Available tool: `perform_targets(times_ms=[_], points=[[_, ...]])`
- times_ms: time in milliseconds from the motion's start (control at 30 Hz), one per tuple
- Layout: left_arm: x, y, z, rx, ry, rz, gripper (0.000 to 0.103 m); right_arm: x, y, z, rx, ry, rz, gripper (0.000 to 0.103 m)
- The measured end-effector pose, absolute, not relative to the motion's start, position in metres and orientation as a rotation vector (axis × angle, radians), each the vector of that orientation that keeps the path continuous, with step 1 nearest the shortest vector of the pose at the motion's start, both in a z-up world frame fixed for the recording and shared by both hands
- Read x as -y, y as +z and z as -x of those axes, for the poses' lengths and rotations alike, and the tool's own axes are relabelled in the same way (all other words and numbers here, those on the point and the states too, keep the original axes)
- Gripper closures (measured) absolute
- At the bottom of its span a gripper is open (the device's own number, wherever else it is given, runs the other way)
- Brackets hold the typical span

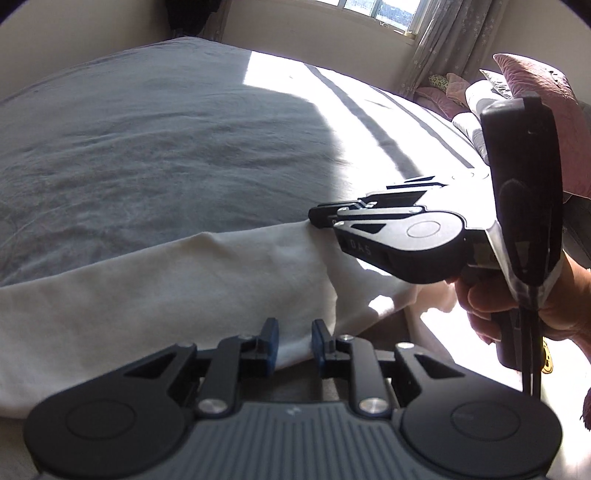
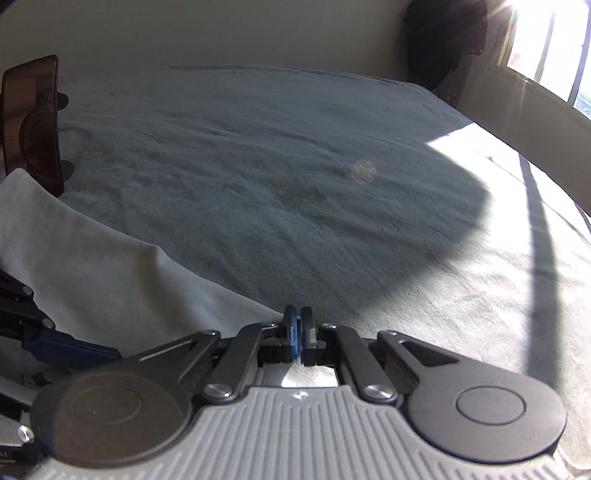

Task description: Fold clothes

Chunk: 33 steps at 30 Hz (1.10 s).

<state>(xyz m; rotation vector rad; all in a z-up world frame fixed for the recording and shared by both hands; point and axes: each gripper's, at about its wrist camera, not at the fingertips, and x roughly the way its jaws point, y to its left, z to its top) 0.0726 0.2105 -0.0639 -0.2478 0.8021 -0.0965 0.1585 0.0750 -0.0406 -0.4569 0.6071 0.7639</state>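
A white garment [image 1: 177, 288] lies along the near edge of the grey bed [image 1: 147, 140]. My left gripper [image 1: 294, 334] is open, its blue fingertips [image 1: 271, 332] either side of the garment's near hem. My right gripper [image 1: 321, 218] shows in the left wrist view, shut on the garment's far corner. In the right wrist view the right gripper [image 2: 296, 325] has its pads pressed together with the white garment [image 2: 92, 266] running off to the left; the pinched cloth itself is hidden. Part of the left gripper [image 2: 55, 343] shows at lower left.
Pink pillows [image 1: 535, 96] are piled at the bed's right end below a window [image 1: 376, 11] with curtains. A phone on the left gripper [image 2: 33, 122] stands at the left. Bright sun covers the bed's right side [image 2: 480, 258].
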Motion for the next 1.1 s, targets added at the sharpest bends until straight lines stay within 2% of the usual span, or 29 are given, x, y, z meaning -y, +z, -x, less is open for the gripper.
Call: perform_targets(times_ms=[233, 267, 367, 433, 467, 667, 867, 1100], points=[[-0.202, -0.065, -0.080, -0.850, -0.095, 0.243, 0.082, -0.071, -0.034, -0.157, -0.597, 0.726, 0.412, 0.099], [-0.199, -0.063, -0.079, -0.847, -0.094, 0.245, 0.081, -0.065, -0.028, -0.155, -0.593, 0.716, 0.395, 0.090], [-0.193, -0.057, -0.078, -0.839, -0.090, 0.249, 0.074, -0.040, -0.012, -0.148, -0.583, 0.674, 0.368, 0.085], [-0.188, -0.054, -0.077, -0.833, -0.087, 0.251, 0.072, -0.016, -0.004, -0.140, -0.582, 0.635, 0.343, 0.070], [-0.186, -0.052, -0.077, -0.830, -0.085, 0.253, 0.070, -0.003, 0.000, -0.135, -0.581, 0.614, 0.329, 0.060], [-0.172, -0.041, -0.075, -0.814, -0.077, 0.261, 0.065, 0.076, 0.019, -0.104, -0.585, 0.473, 0.280, 0.059], [-0.151, -0.032, -0.068, -0.810, -0.118, 0.272, 0.064, 0.172, 0.031, -0.068, -0.594, 0.308, 0.207, 0.057], [-0.097, -0.015, -0.057, -0.815, -0.295, 0.211, 0.061, 0.290, 0.035, -0.027, -0.630, 0.075, 0.072, 0.056]])
